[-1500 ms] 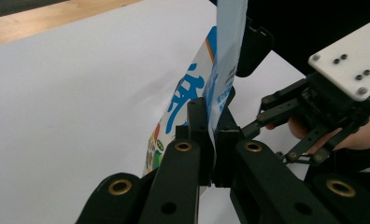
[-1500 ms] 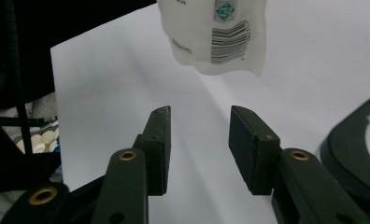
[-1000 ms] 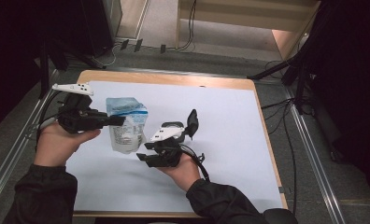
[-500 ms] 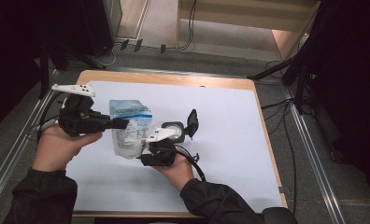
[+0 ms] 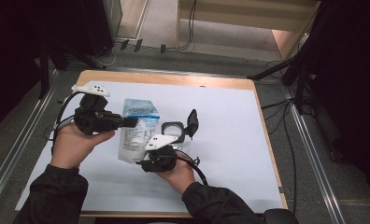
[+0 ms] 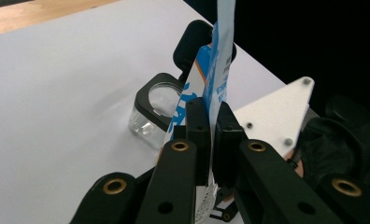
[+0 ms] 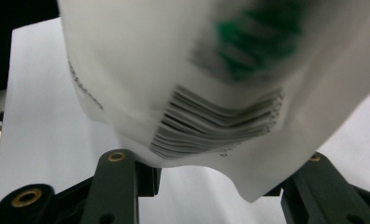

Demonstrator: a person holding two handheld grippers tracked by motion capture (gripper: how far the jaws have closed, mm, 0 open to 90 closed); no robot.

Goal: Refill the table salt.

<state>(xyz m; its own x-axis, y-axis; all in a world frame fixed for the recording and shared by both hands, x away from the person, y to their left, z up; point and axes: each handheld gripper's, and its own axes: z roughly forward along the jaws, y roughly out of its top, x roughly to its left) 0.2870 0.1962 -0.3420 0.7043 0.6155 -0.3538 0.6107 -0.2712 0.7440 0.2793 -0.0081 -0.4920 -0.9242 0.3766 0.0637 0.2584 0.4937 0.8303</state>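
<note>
On the white table [image 5: 230, 154], a blue-and-white pouch [image 5: 138, 130] stands just beside the small clear jar [image 5: 173, 128], whose lid is flipped open. The left gripper [image 5: 129, 122] pinches its upper edge; the right gripper [image 5: 143, 161] clamps its base — tilt gently, mouth over the jar.

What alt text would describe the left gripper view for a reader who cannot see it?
The left gripper pinches the thin edge of a blue and white pouch, which stands upright. Behind it, a small clear jar with an open black lid rests on the white table.
</note>
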